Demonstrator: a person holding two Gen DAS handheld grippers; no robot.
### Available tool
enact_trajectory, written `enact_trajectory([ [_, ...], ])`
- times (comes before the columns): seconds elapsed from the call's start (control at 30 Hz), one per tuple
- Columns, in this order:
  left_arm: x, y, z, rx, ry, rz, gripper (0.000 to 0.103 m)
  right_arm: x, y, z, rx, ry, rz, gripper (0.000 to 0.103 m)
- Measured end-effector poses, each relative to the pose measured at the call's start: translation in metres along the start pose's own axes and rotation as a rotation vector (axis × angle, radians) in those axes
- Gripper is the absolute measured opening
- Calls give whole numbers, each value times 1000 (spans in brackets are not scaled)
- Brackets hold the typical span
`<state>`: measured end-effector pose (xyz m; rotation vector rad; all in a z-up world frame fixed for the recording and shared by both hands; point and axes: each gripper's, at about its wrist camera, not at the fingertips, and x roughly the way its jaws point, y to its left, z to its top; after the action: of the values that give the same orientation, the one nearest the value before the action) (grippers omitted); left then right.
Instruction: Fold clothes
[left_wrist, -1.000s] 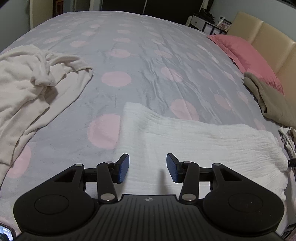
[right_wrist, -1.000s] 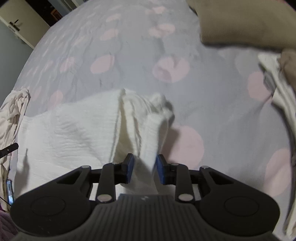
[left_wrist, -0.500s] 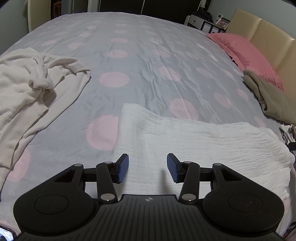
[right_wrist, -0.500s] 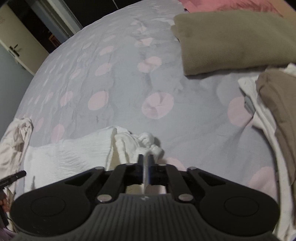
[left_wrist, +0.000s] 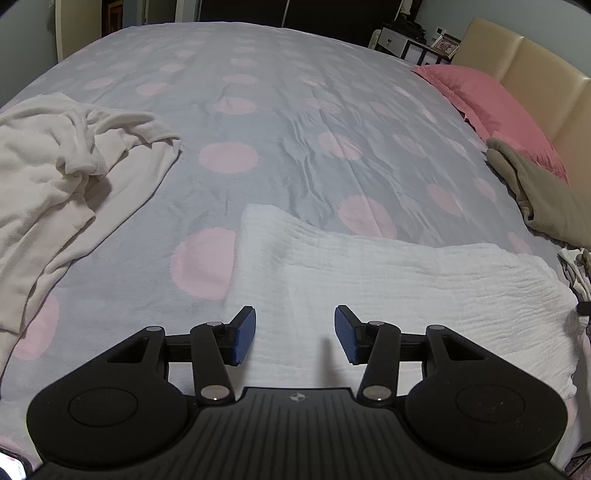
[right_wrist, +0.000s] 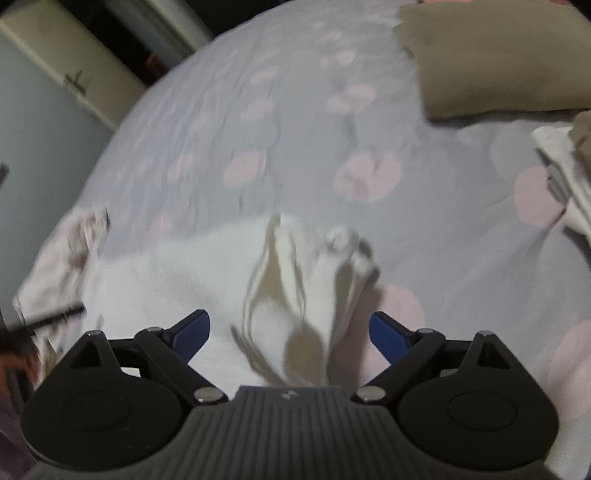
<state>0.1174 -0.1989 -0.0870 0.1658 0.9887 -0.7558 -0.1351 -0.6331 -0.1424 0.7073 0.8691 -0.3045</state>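
Under both spread tongs, left (left_wrist: 294, 334) and right (right_wrist: 290, 334), lies the white cloth (left_wrist: 388, 273), ungripped.

— What's the surface?
— A bed (left_wrist: 280, 122) under a grey cover with pink dots.
— What lies on it?
— A white cloth (left_wrist: 388, 280) near the front, a cream garment (left_wrist: 62, 177) crumpled at left, a pink pillow (left_wrist: 491, 107) far right, and a tan blanket (left_wrist: 546, 195) just before it.

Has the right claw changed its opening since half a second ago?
Yes. The right claw was shut on the white crinkled cloth; now its blue pads stand wide apart and the bunched cloth end lies free between them.
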Motion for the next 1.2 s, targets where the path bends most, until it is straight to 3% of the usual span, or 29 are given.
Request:
enact_trajectory([
  [0.13,1,-1,0,6,2,-1,46,17,-1,-2,-13,5,-29,92],
  [0.23,1,1,-2,5,6,3,46,32,-6,-3,11,28,-43,77],
  [0.33,0,3,-3,1,11,5,47,40,0,-5,-8,33,-67,75],
  [0.4,0,4,-4,-1,14,7,47,42,5,-2,-21,39,-58,56],
  [0.47,0,6,-5,0,19,9,47,42,8,1,3,49,-29,29],
  [0.6,-4,7,-6,3,20,14,47,34,23,8,-13,52,-34,25],
  [0.77,-9,9,-8,13,25,28,47,10,47,22,5,22,21,24],
  [1.2,-25,2,-7,57,16,-10,47,-8,150,35,4,12,137,24],
])
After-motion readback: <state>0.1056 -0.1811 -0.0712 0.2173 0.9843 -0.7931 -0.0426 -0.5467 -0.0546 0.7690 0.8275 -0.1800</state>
